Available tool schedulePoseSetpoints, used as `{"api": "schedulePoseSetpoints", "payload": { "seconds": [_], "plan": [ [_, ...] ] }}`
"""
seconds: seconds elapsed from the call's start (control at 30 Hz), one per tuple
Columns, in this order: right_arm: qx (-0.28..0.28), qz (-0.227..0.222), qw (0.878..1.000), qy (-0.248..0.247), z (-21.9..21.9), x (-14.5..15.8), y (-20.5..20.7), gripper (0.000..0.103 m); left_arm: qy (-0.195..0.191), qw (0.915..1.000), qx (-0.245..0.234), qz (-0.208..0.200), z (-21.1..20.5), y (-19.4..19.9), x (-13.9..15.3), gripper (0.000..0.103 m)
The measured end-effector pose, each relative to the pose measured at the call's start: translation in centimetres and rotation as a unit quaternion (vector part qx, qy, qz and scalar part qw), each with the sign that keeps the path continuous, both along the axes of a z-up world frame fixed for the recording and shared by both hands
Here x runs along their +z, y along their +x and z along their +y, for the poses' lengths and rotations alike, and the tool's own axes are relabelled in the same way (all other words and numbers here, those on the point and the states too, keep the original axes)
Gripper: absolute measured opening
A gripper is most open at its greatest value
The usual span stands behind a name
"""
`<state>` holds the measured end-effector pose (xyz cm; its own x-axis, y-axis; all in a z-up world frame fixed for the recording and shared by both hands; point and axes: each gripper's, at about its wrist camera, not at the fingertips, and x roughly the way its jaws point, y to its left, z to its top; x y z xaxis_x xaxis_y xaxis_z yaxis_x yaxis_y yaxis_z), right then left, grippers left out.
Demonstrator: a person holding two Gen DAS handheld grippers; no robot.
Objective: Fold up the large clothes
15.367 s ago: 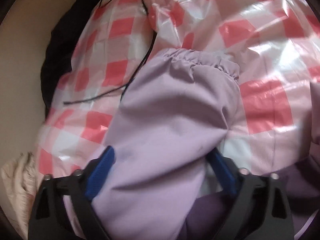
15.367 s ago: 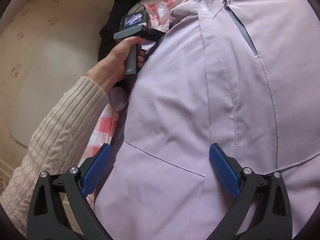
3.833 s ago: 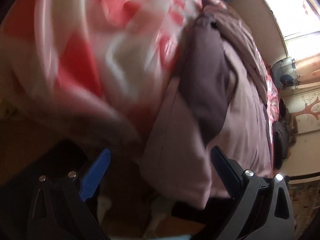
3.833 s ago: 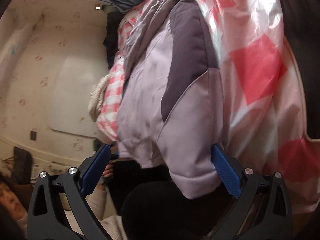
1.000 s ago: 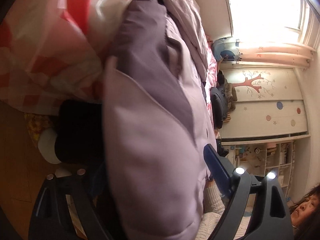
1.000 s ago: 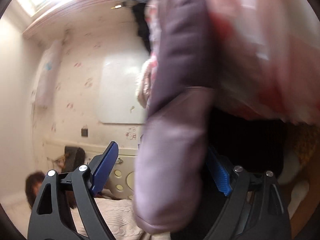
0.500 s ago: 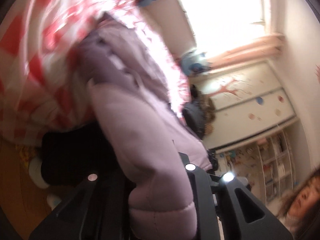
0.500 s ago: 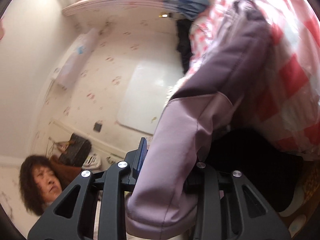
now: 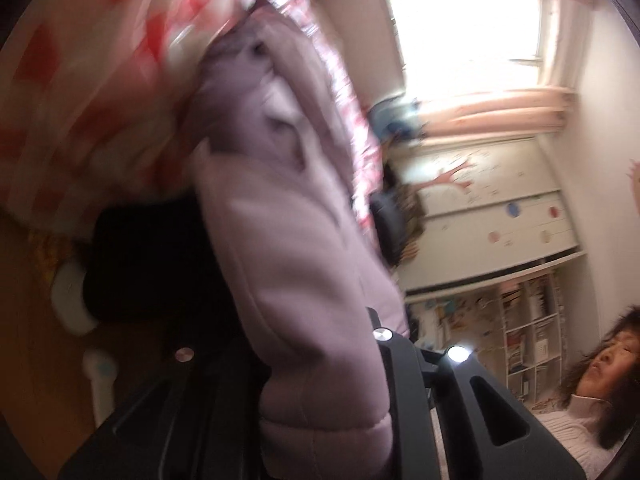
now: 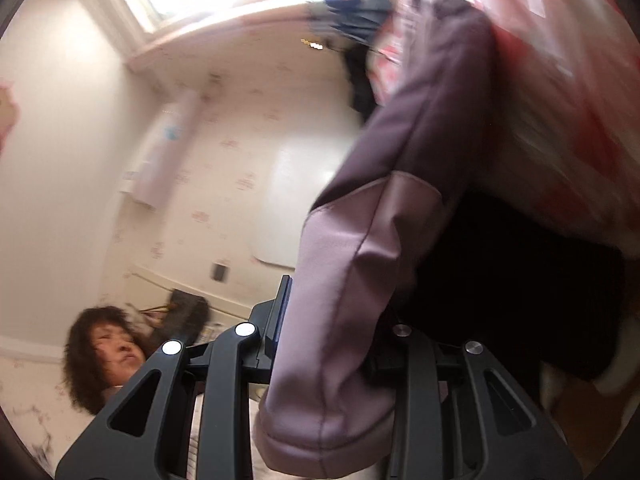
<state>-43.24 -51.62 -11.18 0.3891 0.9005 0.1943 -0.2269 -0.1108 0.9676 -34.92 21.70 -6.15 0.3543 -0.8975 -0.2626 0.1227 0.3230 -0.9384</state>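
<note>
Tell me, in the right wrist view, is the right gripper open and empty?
No, the right gripper is closed on the hem of the lilac jacket, with the fabric pinched between its fingers.

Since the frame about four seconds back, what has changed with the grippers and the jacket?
Both grippers were open then, framing the lilac jacket's hanging hem. Now the left gripper and the right gripper are each shut on the jacket, and both views have tilted toward the room. The jacket's upper part still lies on the red-checked cover.
</note>
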Motion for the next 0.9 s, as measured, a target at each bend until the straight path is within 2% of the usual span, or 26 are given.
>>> {"api": "schedulePoseSetpoints", "payload": {
  "seconds": [0.17,0.27,0.4,0.5,0.73,0.9],
  "plan": [
    [-0.010,-0.074,0.997,0.031,0.6,4.1,3.6,0.029,-0.017,0.9964,0.032,-0.076,-0.4,2.5,6.0,0.017],
    [-0.023,-0.105,0.993,0.045,0.2,6.5,6.0,0.029,-0.033,0.9932,0.051,-0.099,-0.5,4.3,7.9,0.017],
    [-0.036,-0.123,0.991,0.050,0.1,9.1,9.0,0.029,-0.050,0.9889,0.079,-0.116,-0.7,7.2,9.4,0.017],
    [-0.042,-0.129,0.989,0.050,0.8,11.4,11.8,0.030,-0.063,0.9854,0.098,-0.124,-1.3,9.7,10.4,0.017],
    [-0.073,-0.115,0.989,0.049,1.7,15.3,19.9,0.031,-0.060,0.9800,0.128,-0.140,-2.1,18.3,13.2,0.017],
    [-0.109,-0.083,0.990,0.041,1.5,15.6,26.1,0.031,-0.053,0.9786,0.153,-0.127,-2.8,25.0,13.7,0.017]
  ]
}}
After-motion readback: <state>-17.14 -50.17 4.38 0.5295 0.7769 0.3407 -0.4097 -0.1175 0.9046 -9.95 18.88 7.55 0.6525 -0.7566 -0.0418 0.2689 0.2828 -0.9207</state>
